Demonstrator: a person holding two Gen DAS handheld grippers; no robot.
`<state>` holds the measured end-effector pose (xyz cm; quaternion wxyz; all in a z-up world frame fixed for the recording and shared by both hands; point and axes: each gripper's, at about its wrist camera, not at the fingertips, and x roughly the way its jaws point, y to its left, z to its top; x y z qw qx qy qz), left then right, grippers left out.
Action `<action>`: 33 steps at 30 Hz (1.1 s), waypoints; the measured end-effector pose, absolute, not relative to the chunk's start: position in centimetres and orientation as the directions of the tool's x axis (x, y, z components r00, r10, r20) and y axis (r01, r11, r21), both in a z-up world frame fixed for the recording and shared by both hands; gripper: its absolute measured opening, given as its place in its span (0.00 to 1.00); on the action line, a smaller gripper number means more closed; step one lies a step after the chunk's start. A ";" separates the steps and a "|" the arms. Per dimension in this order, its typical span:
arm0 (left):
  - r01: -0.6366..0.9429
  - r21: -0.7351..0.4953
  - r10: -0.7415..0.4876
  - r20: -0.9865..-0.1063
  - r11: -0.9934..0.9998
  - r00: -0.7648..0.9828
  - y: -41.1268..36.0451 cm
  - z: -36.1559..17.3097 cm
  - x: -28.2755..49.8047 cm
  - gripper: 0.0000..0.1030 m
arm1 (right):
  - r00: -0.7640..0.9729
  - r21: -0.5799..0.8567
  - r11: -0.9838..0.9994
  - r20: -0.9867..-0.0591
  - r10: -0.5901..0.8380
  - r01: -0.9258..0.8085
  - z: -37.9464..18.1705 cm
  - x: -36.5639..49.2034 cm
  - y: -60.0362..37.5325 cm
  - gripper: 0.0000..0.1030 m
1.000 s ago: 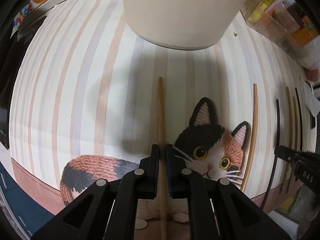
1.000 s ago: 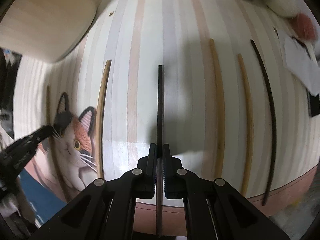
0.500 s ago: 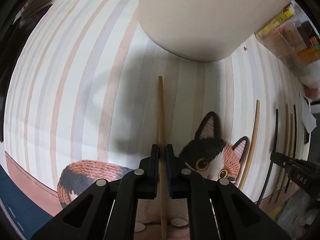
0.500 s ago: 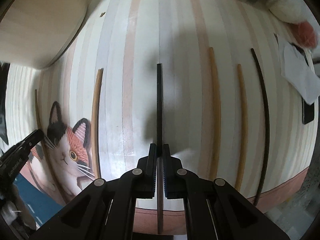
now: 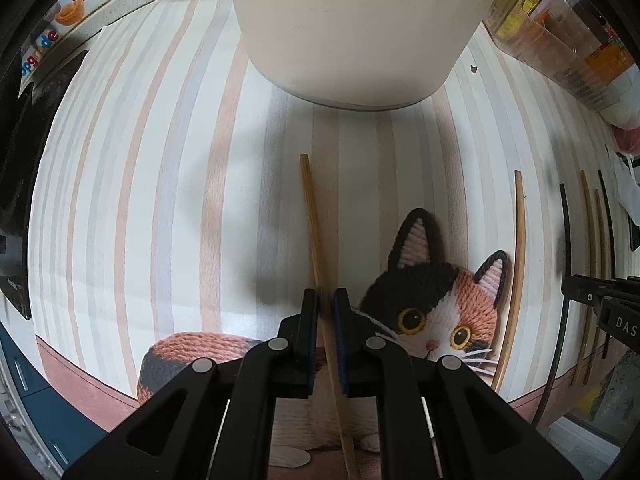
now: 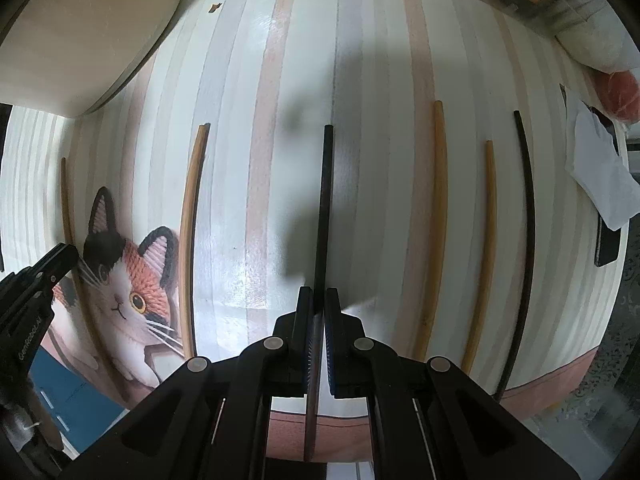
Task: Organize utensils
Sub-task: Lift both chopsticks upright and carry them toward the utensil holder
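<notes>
Our left gripper (image 5: 326, 308), clamping the wooden chopstick (image 5: 316, 240), has let it tilt toward eleven o'clock below the holder (image 5: 356, 28), while our right gripper (image 6: 318, 308) pinches the black chopstick (image 6: 325, 208).

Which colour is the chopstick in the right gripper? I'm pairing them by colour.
Black chopstick, clearest in the right wrist view.

Both wrist views look down, sharing the cat mat (image 5: 440, 308).
</notes>
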<state>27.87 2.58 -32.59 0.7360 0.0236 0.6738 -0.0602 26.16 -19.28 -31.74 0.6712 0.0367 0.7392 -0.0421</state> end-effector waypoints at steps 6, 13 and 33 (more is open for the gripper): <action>0.135 -0.032 -0.045 -0.994 0.990 0.100 2.6 -31.4 27.7 0.07 | -0.093 -0.032 0.994 -0.995 -0.022 0.105 -32.4 26.0 -17.7 0.06; 0.145 -0.022 -0.041 -0.991 0.989 0.124 1.9 -31.2 27.6 0.05 | -0.069 -0.063 0.992 -0.996 -0.056 0.106 -32.4 25.6 -16.4 0.08; 0.142 -0.118 -0.167 -0.899 0.983 0.406 4.2 -18.3 24.1 0.04 | 0.375 0.158 0.976 -0.922 0.092 0.151 -22.5 18.8 -15.6 0.05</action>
